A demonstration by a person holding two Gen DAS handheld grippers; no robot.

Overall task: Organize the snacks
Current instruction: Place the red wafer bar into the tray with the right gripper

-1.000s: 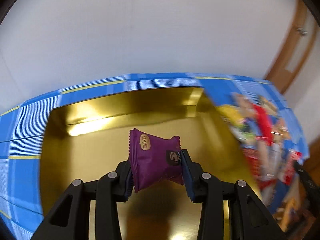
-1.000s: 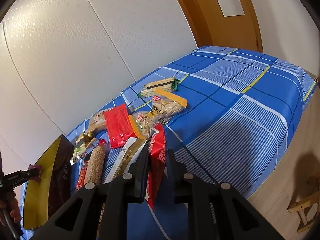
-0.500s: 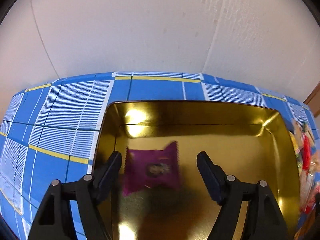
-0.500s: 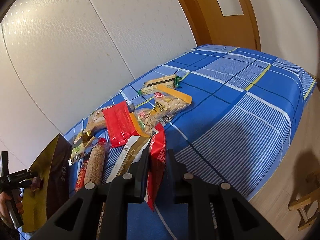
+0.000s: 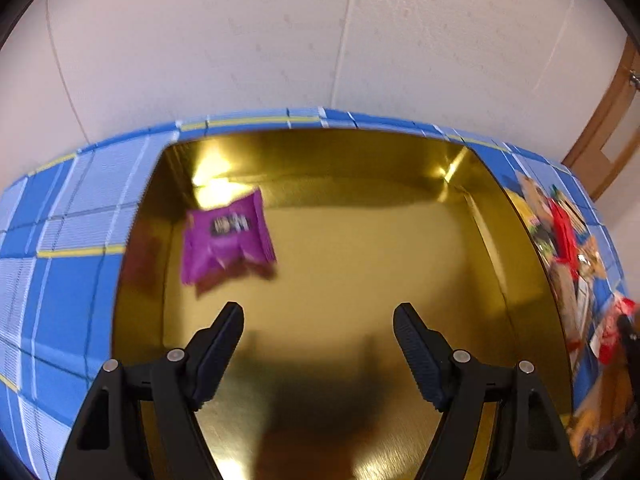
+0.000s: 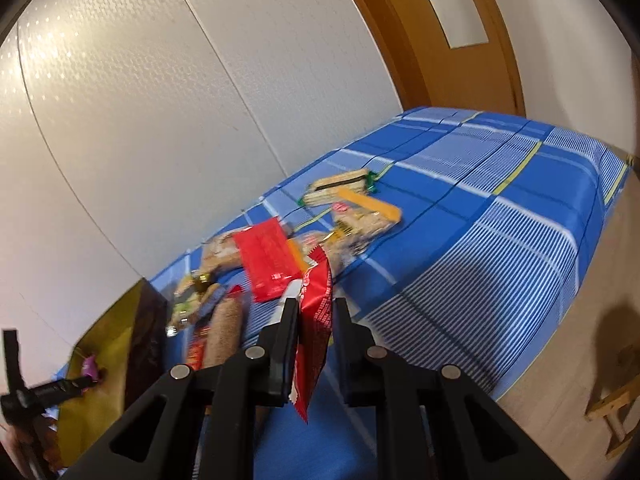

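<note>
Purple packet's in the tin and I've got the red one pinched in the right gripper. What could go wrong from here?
1. The red packet is held by one narrow strip in the right gripper and hangs below it; it may slip.
2. The left gripper sits open over the gold tin; the two grippers could collide there.
3. Snack pile crowds the tin's side; a low pass may snag it.

Tin: on tablecloth, centre of left wrist frame; snack packet inside, upper-left part. Snack pile: on cloth, mid-frame in right wrist view, right of tin. Door: upper right, behind table.
</note>
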